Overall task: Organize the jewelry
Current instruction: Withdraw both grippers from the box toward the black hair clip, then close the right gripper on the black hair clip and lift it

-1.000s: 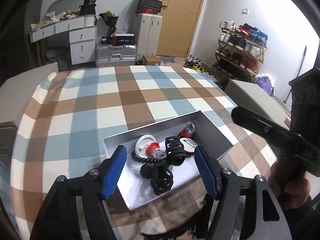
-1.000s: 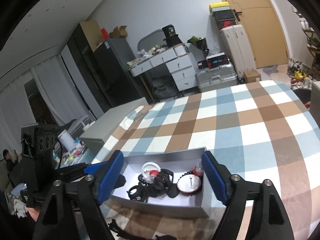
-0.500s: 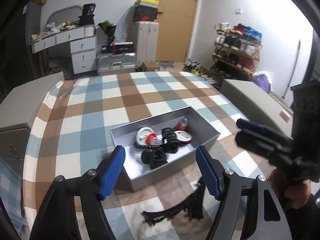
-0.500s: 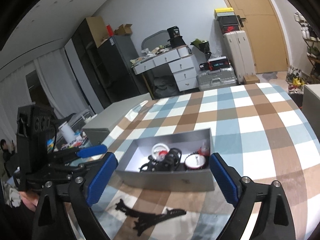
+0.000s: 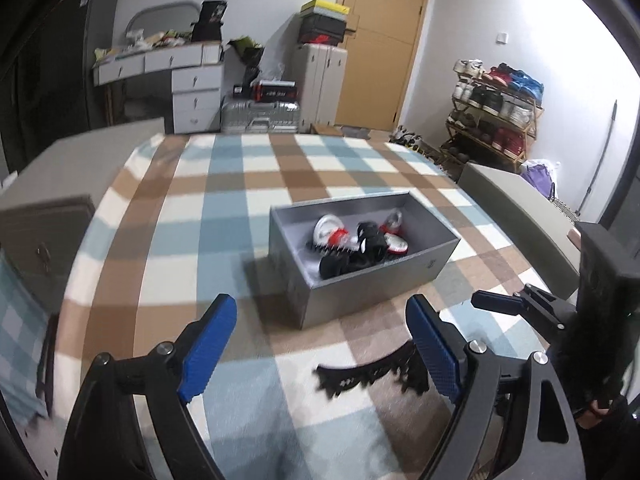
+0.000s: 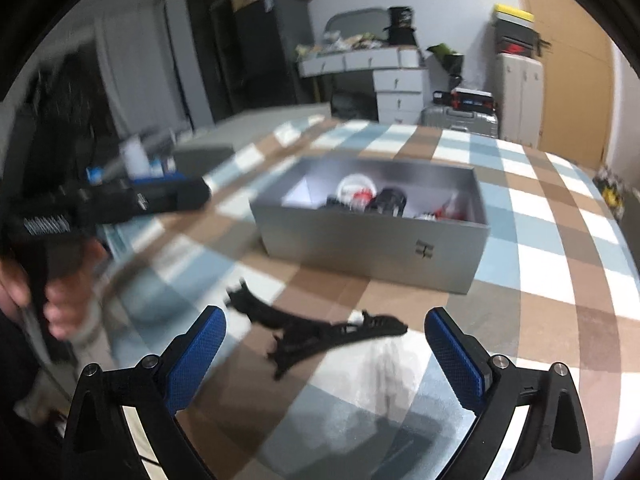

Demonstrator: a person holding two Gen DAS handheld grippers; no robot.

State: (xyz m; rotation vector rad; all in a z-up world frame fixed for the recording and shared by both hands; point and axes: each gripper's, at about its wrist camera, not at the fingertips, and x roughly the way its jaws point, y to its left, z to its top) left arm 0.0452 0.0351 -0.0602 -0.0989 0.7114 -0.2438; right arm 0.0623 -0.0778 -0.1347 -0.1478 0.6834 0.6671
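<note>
Black hair clip [image 6: 320, 336] lies on our checked desk [image 6: 560, 264] before the grey box [image 6: 372, 236] of accessories, between our right tool [image 6: 324, 352] pads; both it and left tool [image 5: 324, 344] are released.

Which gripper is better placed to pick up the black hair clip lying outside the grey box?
Right, probably. The black hair clip lies centred before the open right gripper; the left gripper sees it off-centre.
</note>
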